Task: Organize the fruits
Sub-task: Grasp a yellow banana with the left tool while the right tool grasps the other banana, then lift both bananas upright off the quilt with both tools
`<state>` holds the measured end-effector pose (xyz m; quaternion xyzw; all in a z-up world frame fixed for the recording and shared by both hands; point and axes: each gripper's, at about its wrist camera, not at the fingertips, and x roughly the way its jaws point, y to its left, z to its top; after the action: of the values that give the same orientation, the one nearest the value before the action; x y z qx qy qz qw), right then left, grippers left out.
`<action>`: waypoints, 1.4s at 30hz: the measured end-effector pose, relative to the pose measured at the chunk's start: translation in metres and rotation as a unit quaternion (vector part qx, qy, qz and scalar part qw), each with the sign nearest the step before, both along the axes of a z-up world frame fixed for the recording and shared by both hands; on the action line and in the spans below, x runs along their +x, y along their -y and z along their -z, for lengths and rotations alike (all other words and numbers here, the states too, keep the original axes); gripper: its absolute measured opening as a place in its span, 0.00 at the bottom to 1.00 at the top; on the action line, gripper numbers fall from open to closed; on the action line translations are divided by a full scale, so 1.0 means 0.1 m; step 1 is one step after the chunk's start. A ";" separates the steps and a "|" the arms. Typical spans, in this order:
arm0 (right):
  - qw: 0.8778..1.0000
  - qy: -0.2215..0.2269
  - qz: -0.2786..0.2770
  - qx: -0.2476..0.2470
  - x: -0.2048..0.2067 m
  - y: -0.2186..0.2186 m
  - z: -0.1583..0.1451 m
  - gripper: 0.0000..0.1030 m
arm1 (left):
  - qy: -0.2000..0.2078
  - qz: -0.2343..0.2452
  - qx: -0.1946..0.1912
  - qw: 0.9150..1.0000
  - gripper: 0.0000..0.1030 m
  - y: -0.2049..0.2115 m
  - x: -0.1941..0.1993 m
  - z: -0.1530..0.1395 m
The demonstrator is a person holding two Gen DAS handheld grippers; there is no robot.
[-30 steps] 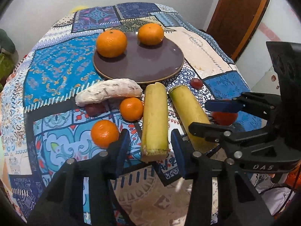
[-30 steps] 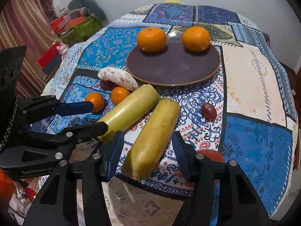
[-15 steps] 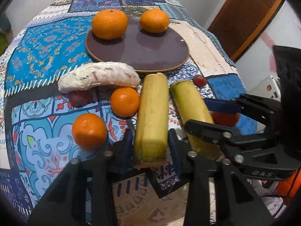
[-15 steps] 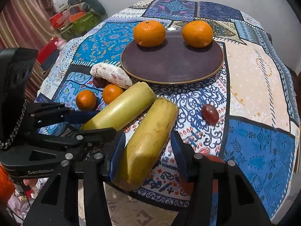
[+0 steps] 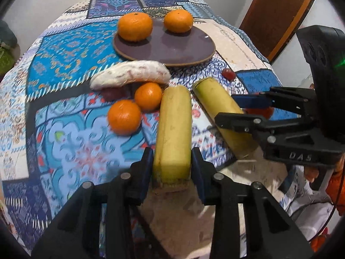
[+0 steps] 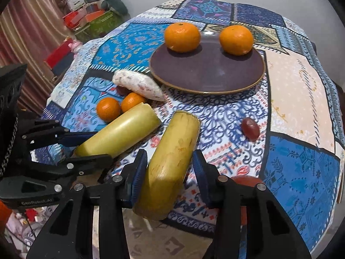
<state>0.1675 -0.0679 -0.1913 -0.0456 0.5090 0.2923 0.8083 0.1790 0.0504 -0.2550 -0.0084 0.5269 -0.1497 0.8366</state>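
My left gripper [image 5: 171,168] clamps the near end of one banana [image 5: 173,129]. My right gripper [image 6: 170,172] is closing around the other banana [image 6: 170,159]; its left pad touches the peel, its right pad stands just clear. Both bananas lie on the patterned tablecloth [image 6: 301,90], near the brown plate [image 6: 207,75] bearing two tangerines [image 6: 182,36].

Soft, even indoor light, strong fisheye warp in both your views.
You get short dark shadows under the oranges [image 6: 182,36] on the plate [image 6: 207,75], with a faint sheen on its surface. The tablecloth [image 5: 71,138] smears with motion blur near your left wrist camera, and black vignette rings every corner.
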 end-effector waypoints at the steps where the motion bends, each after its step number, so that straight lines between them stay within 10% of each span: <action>1: 1.000 -0.001 -0.004 0.000 -0.02 -0.01 0.00 0.39 | -0.003 -0.003 -0.001 1.000 0.35 -0.03 -0.05 0.00; 31: 1.000 -0.010 -0.025 -0.002 -0.05 -0.19 0.07 0.35 | -0.013 -0.025 0.012 1.000 0.35 -0.04 0.20 0.11; 42: 0.999 0.010 0.003 0.035 -0.11 0.03 -0.15 0.33 | 0.042 -0.029 0.013 0.999 0.34 -0.04 0.03 -0.30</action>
<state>0.1568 -0.0707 -0.1768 -0.0188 0.4903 0.3071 0.8154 0.1823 0.0545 -0.2249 -0.0067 0.4925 -0.1190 0.8621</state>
